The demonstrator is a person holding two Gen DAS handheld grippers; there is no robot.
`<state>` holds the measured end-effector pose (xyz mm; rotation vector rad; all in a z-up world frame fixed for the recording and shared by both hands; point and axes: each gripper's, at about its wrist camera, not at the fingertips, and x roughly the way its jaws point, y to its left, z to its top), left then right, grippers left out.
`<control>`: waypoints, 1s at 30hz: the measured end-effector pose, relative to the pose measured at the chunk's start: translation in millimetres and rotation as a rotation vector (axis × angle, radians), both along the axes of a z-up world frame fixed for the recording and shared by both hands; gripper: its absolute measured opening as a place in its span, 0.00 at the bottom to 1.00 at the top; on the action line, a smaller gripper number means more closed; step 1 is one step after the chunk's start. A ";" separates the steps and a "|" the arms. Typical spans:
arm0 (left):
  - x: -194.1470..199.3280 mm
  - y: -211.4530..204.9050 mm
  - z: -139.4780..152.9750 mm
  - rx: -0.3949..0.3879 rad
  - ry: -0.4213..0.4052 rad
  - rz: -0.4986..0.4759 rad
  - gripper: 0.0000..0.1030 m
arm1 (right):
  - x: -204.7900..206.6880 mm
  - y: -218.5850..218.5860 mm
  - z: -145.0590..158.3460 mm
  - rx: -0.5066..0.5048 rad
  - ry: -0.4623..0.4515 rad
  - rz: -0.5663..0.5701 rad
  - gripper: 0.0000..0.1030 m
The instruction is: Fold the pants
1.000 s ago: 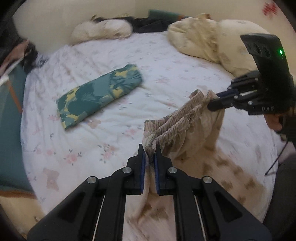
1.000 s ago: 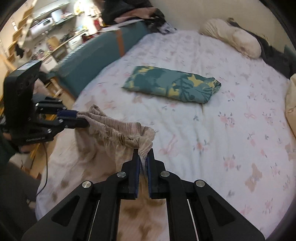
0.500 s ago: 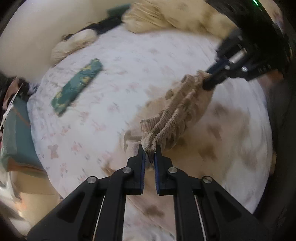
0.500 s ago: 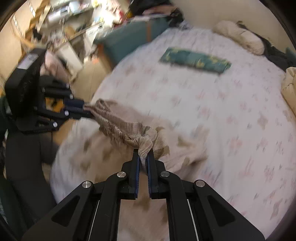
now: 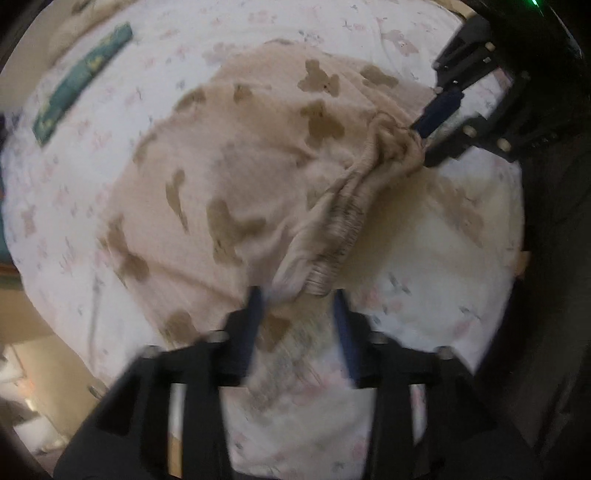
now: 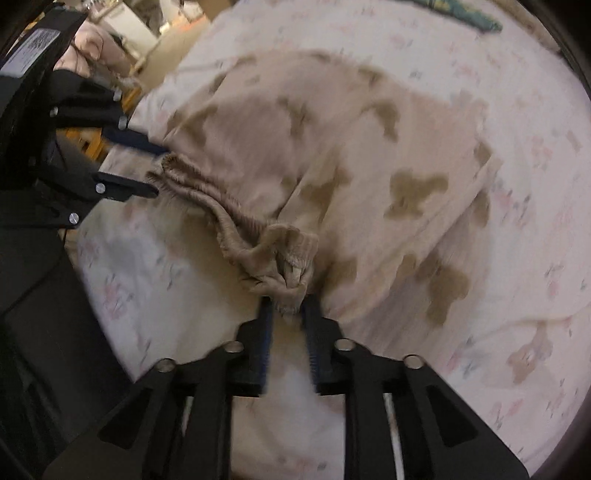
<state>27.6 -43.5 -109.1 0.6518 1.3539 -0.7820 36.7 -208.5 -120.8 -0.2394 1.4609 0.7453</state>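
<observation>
The beige pants (image 5: 236, 177) with brown bear patches lie spread on the bed, their ribbed waistband (image 5: 340, 236) bunched toward me. My left gripper (image 5: 299, 299) is open, its jaws either side of one waistband end. My right gripper (image 6: 288, 302) is open with the other waistband end (image 6: 291, 266) between its jaws. The right gripper also shows in the left wrist view (image 5: 424, 136). The left gripper also shows in the right wrist view (image 6: 159, 170). The pants (image 6: 362, 155) fill the middle of the right wrist view.
The bed has a white floral sheet (image 5: 424, 295). A folded green patterned garment (image 5: 77, 81) lies far across the bed, and its end shows in the right wrist view (image 6: 465, 14). The bed's edge and room furniture (image 6: 122, 22) are to the left.
Both grippers lowered the held waistband onto the bed, and the pants spread out flat. Both jaws went from shut on the waistband to open.
</observation>
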 end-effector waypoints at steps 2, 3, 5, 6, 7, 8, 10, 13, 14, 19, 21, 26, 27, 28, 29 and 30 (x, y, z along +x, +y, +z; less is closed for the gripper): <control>9.1 13.5 17.2 -0.086 0.039 0.063 0.51 | -6.6 -5.4 11.9 0.013 0.006 0.018 0.28; 13.7 18.6 25.9 -0.138 0.045 0.091 0.51 | -7.8 -7.6 16.1 0.025 -0.007 0.016 0.28; 27.2 27.5 40.9 -0.227 -0.002 0.177 0.53 | -3.1 -17.8 38.1 0.095 -0.078 -0.047 0.28; 32.8 28.5 40.7 -0.229 -0.028 0.218 0.53 | 1.5 -20.8 44.4 0.116 -0.116 -0.091 0.28; 38.3 27.5 36.3 -0.217 -0.043 0.257 0.53 | 4.4 -21.4 45.8 0.123 -0.135 -0.119 0.28; 42.5 24.2 26.4 -0.194 -0.047 0.294 0.52 | 9.8 -18.8 44.4 0.130 -0.143 -0.149 0.28; 44.6 15.1 6.0 -0.136 -0.029 0.320 0.51 | 16.5 -6.6 31.8 0.133 -0.127 -0.161 0.25; 31.3 0.2 -29.1 -0.034 0.008 0.286 0.52 | 14.9 18.0 4.4 0.086 -0.071 -0.101 0.25; 24.7 -2.8 -42.0 0.022 0.027 0.255 0.53 | 12.3 21.7 -4.8 0.047 -0.048 -0.070 0.25; 10.9 6.4 -58.6 0.091 0.096 0.234 0.55 | -1.3 18.6 -25.0 -0.005 0.040 -0.034 0.26; 18.5 16.5 -43.4 0.041 0.070 0.278 0.55 | 2.3 11.8 -4.3 0.072 -0.006 -0.071 0.28; 47.9 45.5 -3.8 -0.103 -0.062 0.459 0.57 | 31.0 -24.7 31.3 0.190 -0.137 -0.293 0.28; 55.1 52.2 -0.7 -0.111 -0.087 0.504 0.57 | 38.9 -34.9 33.1 0.196 -0.151 -0.354 0.29; 64.0 62.1 1.4 -0.118 -0.104 0.572 0.57 | 41.9 -41.2 32.7 0.198 -0.156 -0.392 0.29; 70.0 66.5 1.8 -0.125 -0.108 0.626 0.57 | 48.2 -51.1 31.7 0.199 -0.156 -0.450 0.29; 77.2 76.5 2.0 -0.139 -0.112 0.690 0.57 | 54.1 -61.1 30.3 0.202 -0.150 -0.507 0.29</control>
